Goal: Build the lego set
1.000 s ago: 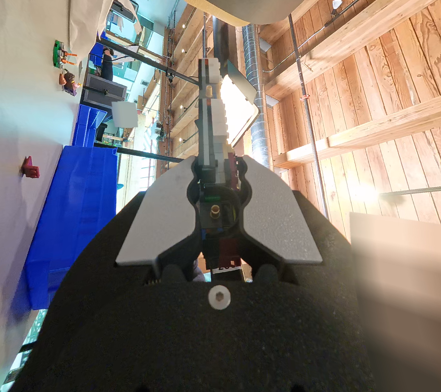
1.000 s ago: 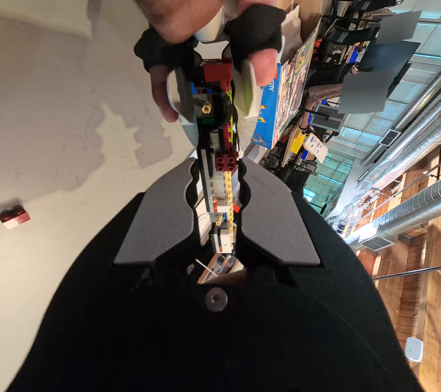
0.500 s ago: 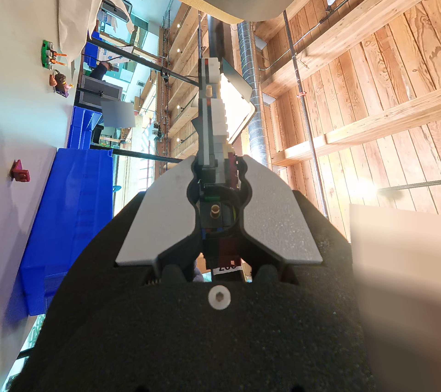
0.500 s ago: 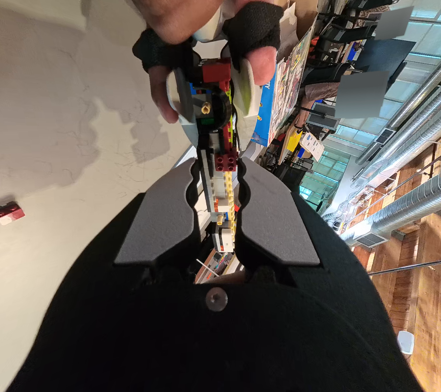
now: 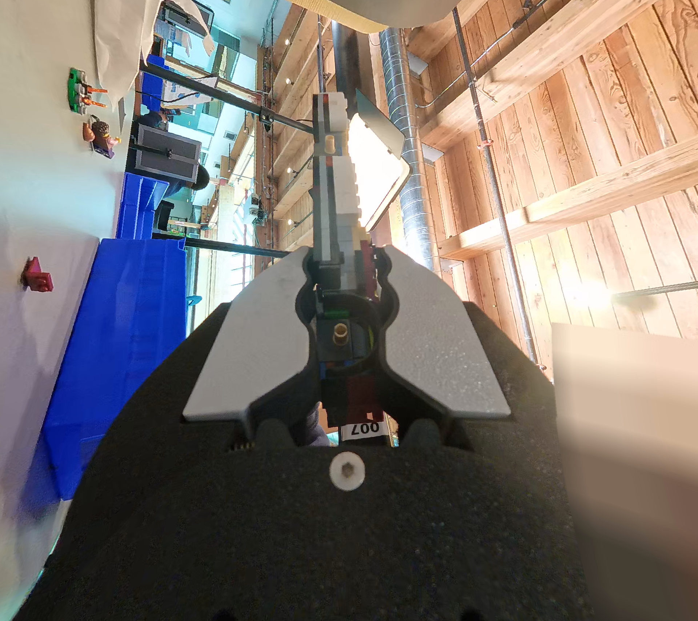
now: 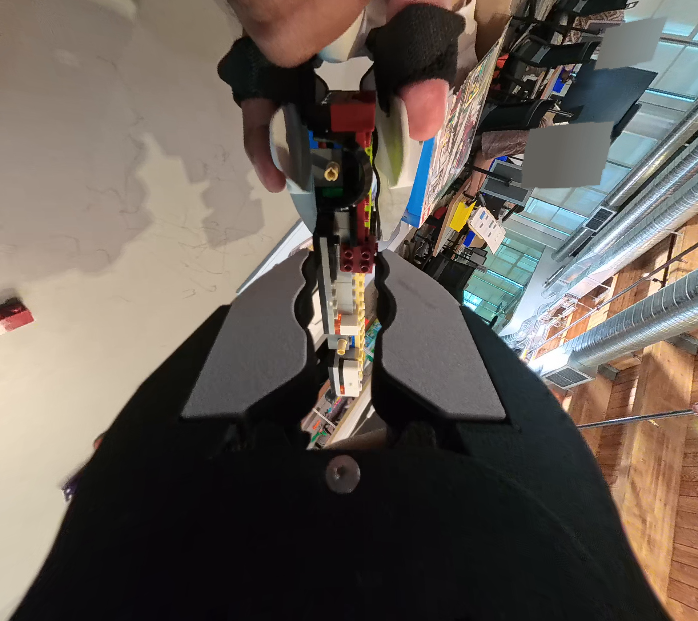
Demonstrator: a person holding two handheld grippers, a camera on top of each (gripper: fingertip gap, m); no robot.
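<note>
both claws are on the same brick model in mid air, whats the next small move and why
Probably hold steady and settle the right claw squarely. The brick model spans both claws, the left claw clamps its other end, and the table lies well off, so letting go risks a drop.

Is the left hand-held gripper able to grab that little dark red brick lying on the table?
Probably not now: the left hand-held gripper is already clamped on the brick model, and the dark red brick lies far aside.
</note>
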